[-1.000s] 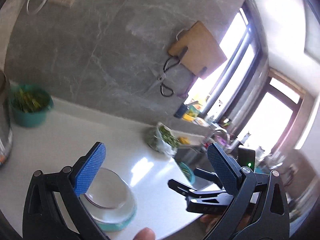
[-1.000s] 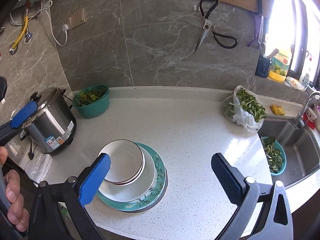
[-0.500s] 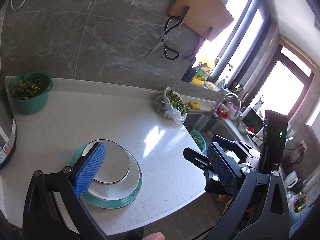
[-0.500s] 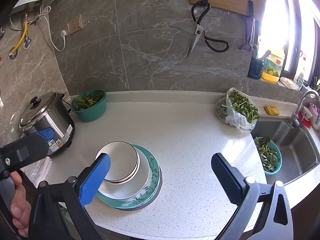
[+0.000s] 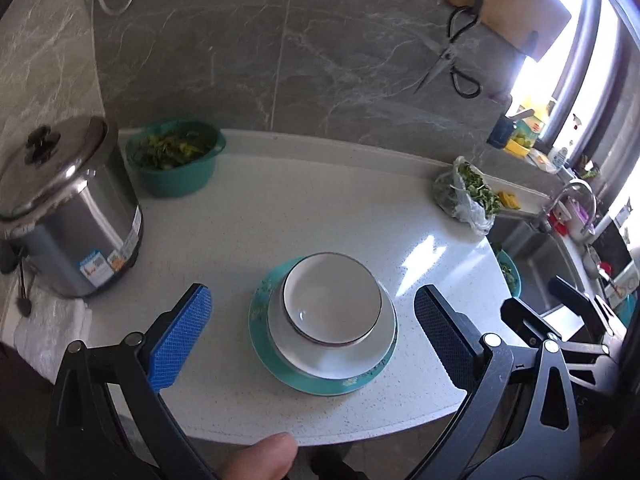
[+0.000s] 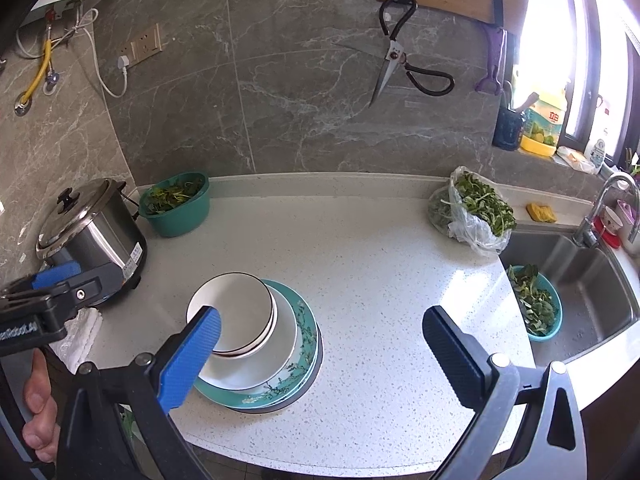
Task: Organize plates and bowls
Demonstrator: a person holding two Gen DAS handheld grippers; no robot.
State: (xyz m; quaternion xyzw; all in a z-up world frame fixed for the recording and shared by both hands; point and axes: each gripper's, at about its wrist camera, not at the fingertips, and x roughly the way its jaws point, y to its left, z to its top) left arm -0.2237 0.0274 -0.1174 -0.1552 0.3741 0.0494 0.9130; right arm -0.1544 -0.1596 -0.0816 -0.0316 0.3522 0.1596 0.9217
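since a second ago my left tongs (image 5: 312,332) have swung off the wall and window and now look down on the table (image 5: 304,208), so the stack sits squarely between their two blue pads, which stand wide apart with nothing in them. my right tongs (image 6: 320,344) have barely shifted; their pads are spread apart too, empty, hovering above the table's near edge, with the left pad overlapping the stack in that view. the stack itself has not moved: a white bowl (image 5: 332,300) with a dark rim sits empty in a white plate (image 5: 288,344), which rests on a teal flowered plate (image 5: 262,312), all near the front of the table. from the right view a darker rim shows under the teal plate, though i cannot tell what it is. at the back left a green basin (image 6: 176,208) holds leafy greens, next to a lidded steel pot (image 6: 90,228). a clear plastic bag (image 6: 472,212) of greens lies by the sink (image 6: 592,276), and a teal basket (image 6: 536,304) of greens sits inside the sink.
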